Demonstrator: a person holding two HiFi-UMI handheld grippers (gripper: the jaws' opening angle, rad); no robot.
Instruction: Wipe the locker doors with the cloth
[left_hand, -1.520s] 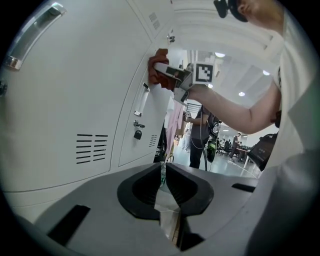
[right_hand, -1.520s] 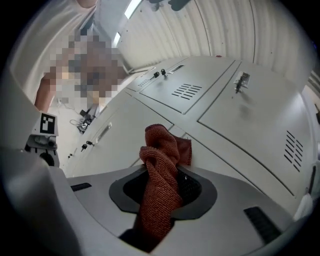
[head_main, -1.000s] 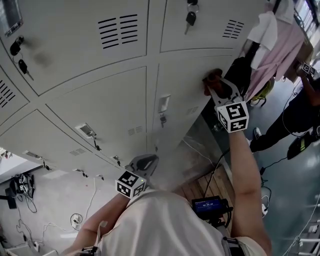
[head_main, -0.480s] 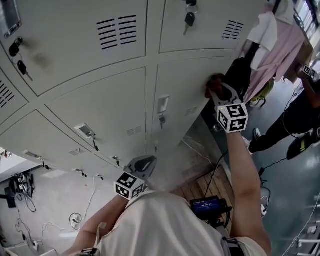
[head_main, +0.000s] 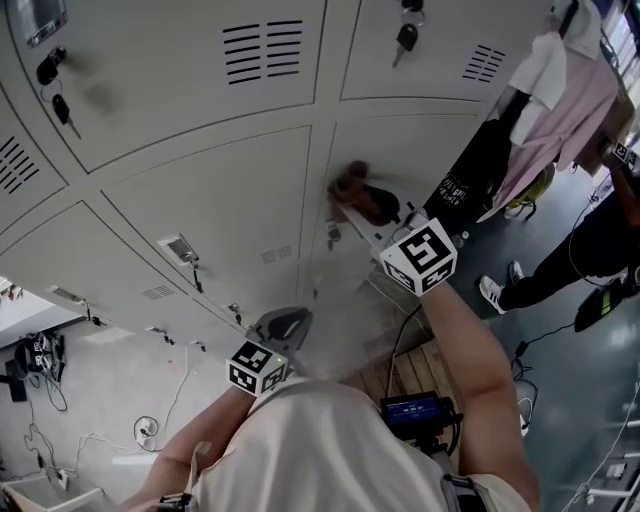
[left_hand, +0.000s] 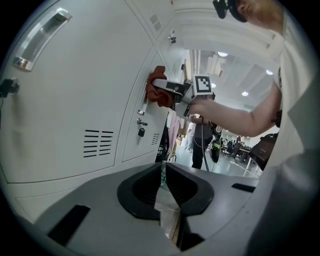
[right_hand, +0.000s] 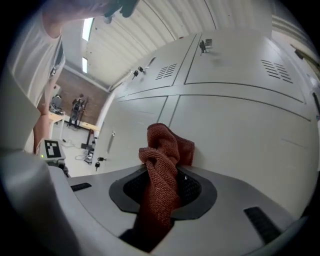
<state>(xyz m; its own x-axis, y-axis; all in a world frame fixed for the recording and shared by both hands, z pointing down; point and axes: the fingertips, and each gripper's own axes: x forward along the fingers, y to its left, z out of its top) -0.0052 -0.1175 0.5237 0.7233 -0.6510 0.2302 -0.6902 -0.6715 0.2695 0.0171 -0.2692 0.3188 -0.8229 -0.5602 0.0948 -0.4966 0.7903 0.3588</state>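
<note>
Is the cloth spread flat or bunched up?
Bunched: the cloth is a crumpled wad clamped in the right tongs, at the locker door.

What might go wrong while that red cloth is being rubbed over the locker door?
1. The red cloth is close to a key hanging in the door's lock, so it could snag there.
2. The right gripper pinches only a bunched fold, so rubbing on the locker door might tug the cloth loose.
</note>
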